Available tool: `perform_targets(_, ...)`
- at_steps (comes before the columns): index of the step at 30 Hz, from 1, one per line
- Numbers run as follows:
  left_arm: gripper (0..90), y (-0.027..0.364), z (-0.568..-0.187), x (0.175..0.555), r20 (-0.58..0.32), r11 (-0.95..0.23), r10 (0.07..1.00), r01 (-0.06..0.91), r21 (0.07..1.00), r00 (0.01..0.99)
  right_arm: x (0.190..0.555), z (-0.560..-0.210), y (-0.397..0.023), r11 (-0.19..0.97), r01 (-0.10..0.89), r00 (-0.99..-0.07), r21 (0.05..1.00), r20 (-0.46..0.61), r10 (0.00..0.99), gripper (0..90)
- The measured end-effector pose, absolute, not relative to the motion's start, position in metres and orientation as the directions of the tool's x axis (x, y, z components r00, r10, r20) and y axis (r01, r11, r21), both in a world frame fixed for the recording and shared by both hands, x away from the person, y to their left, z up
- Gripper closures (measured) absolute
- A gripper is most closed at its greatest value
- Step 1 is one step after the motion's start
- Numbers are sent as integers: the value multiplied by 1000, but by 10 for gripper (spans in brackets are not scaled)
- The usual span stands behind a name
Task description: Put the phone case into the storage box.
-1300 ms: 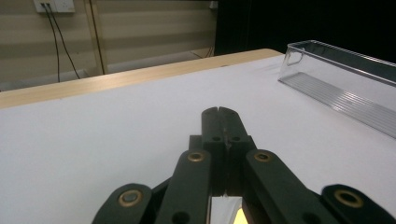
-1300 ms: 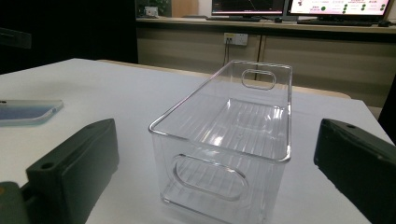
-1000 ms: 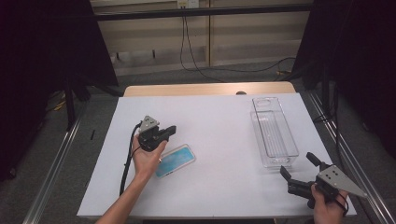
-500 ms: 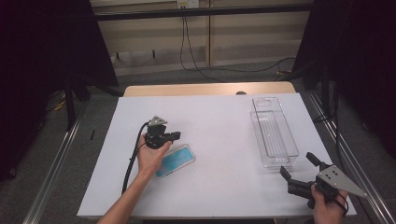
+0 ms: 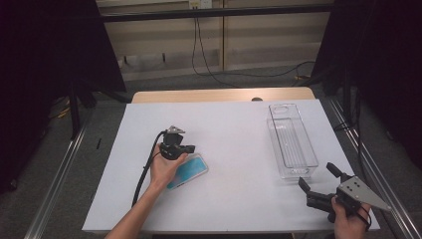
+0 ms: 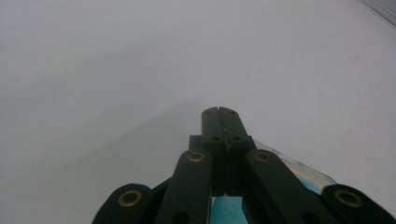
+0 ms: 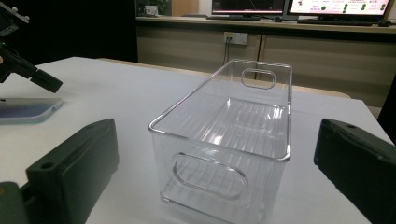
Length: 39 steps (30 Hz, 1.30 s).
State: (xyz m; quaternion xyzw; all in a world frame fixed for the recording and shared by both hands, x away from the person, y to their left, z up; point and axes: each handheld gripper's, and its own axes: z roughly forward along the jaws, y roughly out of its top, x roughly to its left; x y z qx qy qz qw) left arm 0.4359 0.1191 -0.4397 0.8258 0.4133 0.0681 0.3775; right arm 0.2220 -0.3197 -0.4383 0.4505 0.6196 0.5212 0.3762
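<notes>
White paper-like sheet covers the table (image 5: 239, 134), and both grippers sit low at the near edge. The right gripper (image 5: 321, 181) is nearest, held in a hand at the bottom right corner. Its two black jaws stand wide apart with nothing between them. They point at the clear plastic box (image 5: 291, 142), which stands upright just beyond them, close but not touching. In the right gripper view the clear plastic box (image 7: 233, 135) has a handle hole in the near wall and one in the far wall.

Farther left, the left gripper (image 5: 185, 149) is held in the person's left hand (image 5: 166, 167). Its jaws are pressed tight together with nothing held between them, as the left gripper view shows (image 6: 220, 126). Right beside it lies the blue phone (image 5: 189, 171), flat on the sheet, partly under the hand. The jaw tips hang over the phone's far end; I cannot quite tell if they touch it.

Past the sheet shows a strip of the wooden tabletop (image 5: 219, 94), and behind that a wall with a black cable (image 5: 204, 45) hanging down.
</notes>
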Motion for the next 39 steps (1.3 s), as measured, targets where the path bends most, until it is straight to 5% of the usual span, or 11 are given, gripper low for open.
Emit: perform_targets(39,900,108,-448,435,-216,-413,718,655,633,662,221,-439,-320,52,169,-317,984,5,948,0)
